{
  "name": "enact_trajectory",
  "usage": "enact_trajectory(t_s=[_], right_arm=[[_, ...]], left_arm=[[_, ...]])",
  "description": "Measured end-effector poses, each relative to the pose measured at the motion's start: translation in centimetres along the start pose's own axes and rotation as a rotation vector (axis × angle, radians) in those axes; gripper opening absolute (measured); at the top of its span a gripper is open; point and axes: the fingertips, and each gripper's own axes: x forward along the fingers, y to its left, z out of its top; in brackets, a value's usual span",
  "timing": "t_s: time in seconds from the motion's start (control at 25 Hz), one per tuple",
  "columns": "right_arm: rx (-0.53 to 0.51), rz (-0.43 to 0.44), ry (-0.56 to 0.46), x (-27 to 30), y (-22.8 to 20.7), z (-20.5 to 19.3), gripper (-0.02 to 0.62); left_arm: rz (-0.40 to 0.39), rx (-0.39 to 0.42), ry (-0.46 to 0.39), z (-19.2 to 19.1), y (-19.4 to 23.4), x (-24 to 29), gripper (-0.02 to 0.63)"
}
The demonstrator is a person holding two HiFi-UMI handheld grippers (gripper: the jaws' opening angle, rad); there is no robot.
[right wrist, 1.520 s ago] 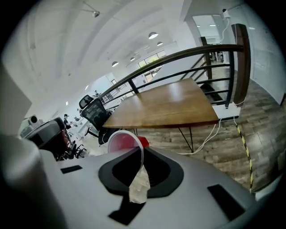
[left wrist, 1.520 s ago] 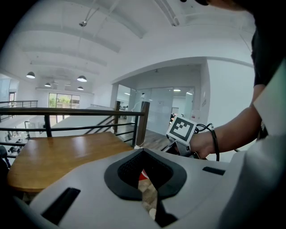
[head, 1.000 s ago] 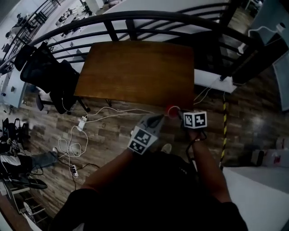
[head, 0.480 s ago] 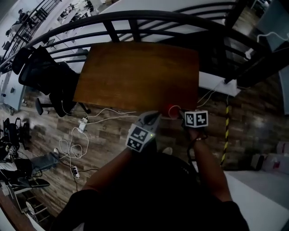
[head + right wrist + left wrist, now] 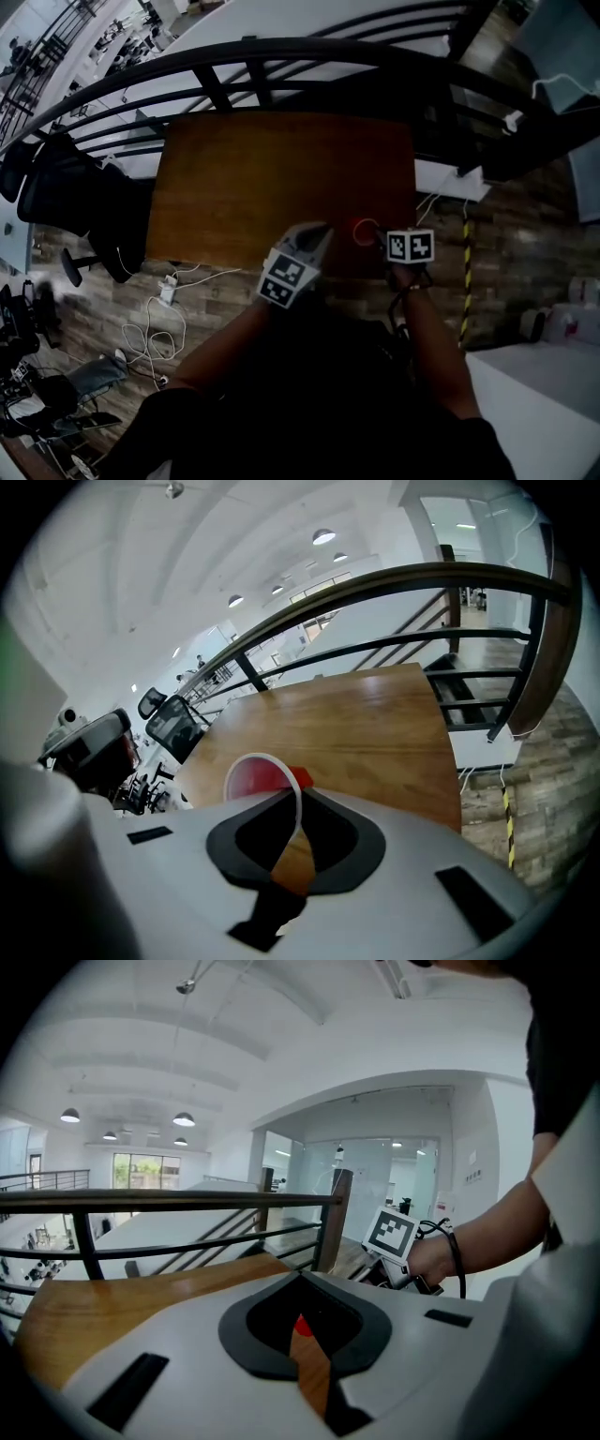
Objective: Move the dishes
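Tools have come forward: my right tool (image 5: 380, 237) pinches the dish (image 5: 363, 231) by its rim, and my left tool (image 5: 317, 234) rides beside it, jaws nearly together on nothing. A second ago the dish hung over the floor (image 5: 211, 292). Now it hangs over the desk's (image 5: 272, 178) near edge, so I judge setting down comes next.

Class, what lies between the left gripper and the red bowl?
Only bare table shows between the left gripper and the bowl, in the head view.

table (image 5: 281, 178) – smooth wood, slight sheen; red dish (image 5: 255, 780) – glossy plastic look
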Motion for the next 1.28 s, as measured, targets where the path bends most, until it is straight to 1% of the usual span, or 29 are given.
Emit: enact_trajectory(t_s=[0.08,0.2,0.32,0.44,0.52,0.68,0.8,0.96,1.08,1.28], right_arm=[[0.023,-0.021,-0.001,0.7,-0.9,1.1,0.032],[0.063,-0.040,0.008,1.6,-2.1,1.9,0.032],[0.081,-0.057,0.025,2.2,-3.7,2.6,0.032],[0.083,-0.062,0.036,2.9,-5.2,3.8,0.032],[0.081,-0.054,0.049,3.7,-6.3,4.5,0.032],[0.078,-0.027,0.119,5.2,-7.9,4.2,0.032],[0.068,-0.013,0.160,6.5,-8.8,4.5,0.032],[0.061,-0.001,0.197,7.8,-10.0,4.7,0.034],[0.077,0.013,0.226,8.4,-10.6,4.3,0.032],[0.076,0.026,0.243,8.8,-10.8,4.0,0.034]], left_arm=[[-0.013,0.005,0.000,0.5,2.1,0.8,-0.005],[-0.042,0.000,0.012,0.4,3.8,2.2,-0.005],[-0.067,-0.022,0.026,0.3,4.2,3.9,-0.005],[-0.085,-0.022,0.045,0.3,4.2,5.6,-0.005],[-0.076,-0.026,0.057,0.3,4.6,6.8,-0.005],[-0.033,-0.077,0.079,0.3,5.1,8.2,-0.005],[-0.018,-0.097,0.095,0.2,5.7,9.5,-0.005],[0.013,-0.127,0.106,-0.1,6.6,11.1,-0.005],[0.024,-0.140,0.114,-0.2,6.8,11.8,-0.005],[0.038,-0.155,0.120,-0.4,6.9,12.3,-0.005]])
